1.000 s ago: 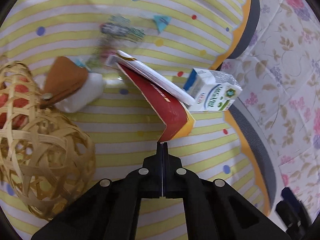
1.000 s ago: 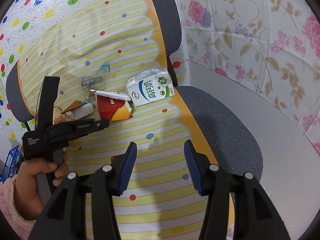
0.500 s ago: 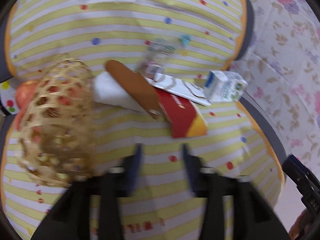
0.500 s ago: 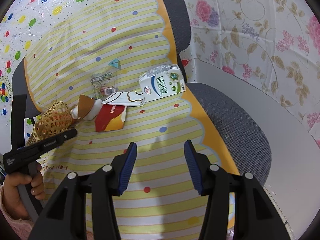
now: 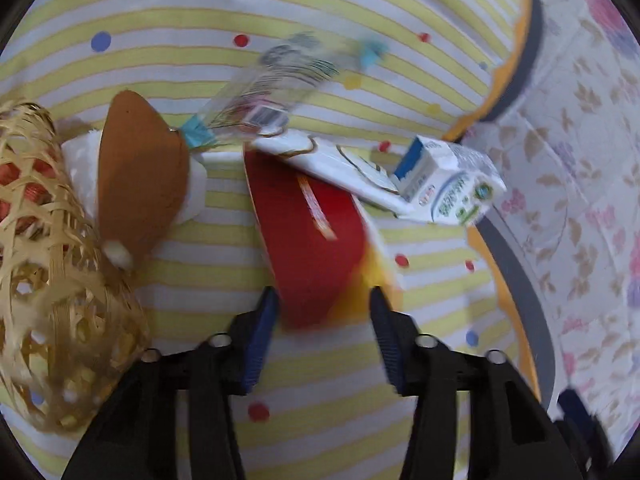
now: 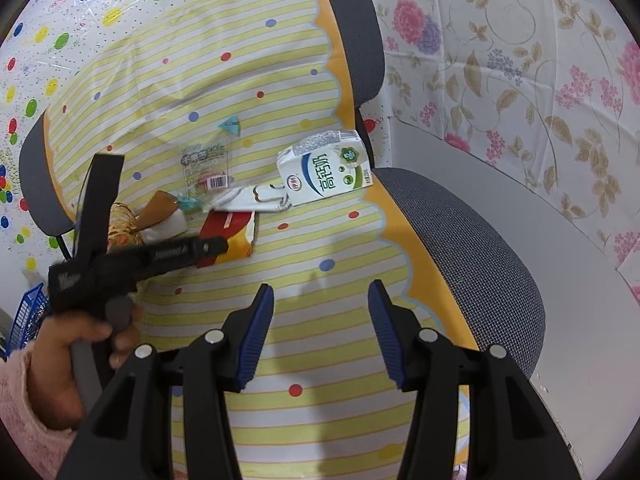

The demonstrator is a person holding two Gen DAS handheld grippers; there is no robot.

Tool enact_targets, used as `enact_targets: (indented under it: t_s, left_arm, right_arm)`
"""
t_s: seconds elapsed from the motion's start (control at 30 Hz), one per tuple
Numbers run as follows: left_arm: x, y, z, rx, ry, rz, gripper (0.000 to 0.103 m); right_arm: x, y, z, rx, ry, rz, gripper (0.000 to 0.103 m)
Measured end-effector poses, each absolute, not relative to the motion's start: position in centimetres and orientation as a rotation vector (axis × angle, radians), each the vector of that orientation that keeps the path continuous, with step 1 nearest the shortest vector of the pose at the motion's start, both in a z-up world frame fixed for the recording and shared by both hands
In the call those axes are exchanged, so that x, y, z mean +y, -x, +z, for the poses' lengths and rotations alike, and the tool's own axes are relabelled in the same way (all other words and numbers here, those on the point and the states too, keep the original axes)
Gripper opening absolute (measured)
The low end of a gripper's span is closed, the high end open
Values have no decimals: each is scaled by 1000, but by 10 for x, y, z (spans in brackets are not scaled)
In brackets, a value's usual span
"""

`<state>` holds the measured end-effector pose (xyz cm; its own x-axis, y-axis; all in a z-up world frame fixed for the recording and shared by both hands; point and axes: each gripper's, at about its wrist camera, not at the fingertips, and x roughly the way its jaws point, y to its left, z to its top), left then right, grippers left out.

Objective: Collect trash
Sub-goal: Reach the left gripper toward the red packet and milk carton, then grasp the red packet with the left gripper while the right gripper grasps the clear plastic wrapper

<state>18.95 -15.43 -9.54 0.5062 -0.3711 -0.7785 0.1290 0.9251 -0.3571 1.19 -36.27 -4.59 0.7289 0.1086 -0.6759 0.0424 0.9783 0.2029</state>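
**Left jaws spread at the red carton, right ones waiting**

Left wrist view: my left gripper (image 5: 322,300) stands wide, its blue pads either side of the near end of the red and yellow carton (image 5: 312,236) on the striped cover (image 5: 320,380). I can't tell whether they touch it. A milk carton (image 5: 448,184) lies right of it, a clear wrapper (image 5: 276,92) behind, a brown and white piece (image 5: 140,176) and a woven basket (image 5: 52,280) to the left.

Right wrist view: my right gripper (image 6: 321,300) is spread wide and empty above the cover (image 6: 320,360), well short of the milk carton (image 6: 326,172). My left hand (image 6: 60,360) holds its tool at the red carton (image 6: 230,232)
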Motion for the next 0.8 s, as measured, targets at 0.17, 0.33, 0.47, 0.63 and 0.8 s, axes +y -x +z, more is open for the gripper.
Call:
enact_targets:
  t_s: [0.17,0.33,0.47,0.63,0.8]
  left_arm:
    - [-143,-188,-94,969,304,-326,11]
    - [-130,-158,-76,907,217,-341,8]
    - [-115,-122,-60,863,159,-361,6]
    - [-108,-71,-36,792,72,-416,3]
    - [-113,-30,-15,769,41,-506,1]
  right_arm:
    - [-362,-11,-46,756,-211,39,49]
    - [-361,-5,-43,751,-217,41,49]
    - [-356,3,-37,739,-213,47,49]
    - [-349,14,-30,727,-214,57,49]
    - [-343,27,-18,698,-209,54,49]
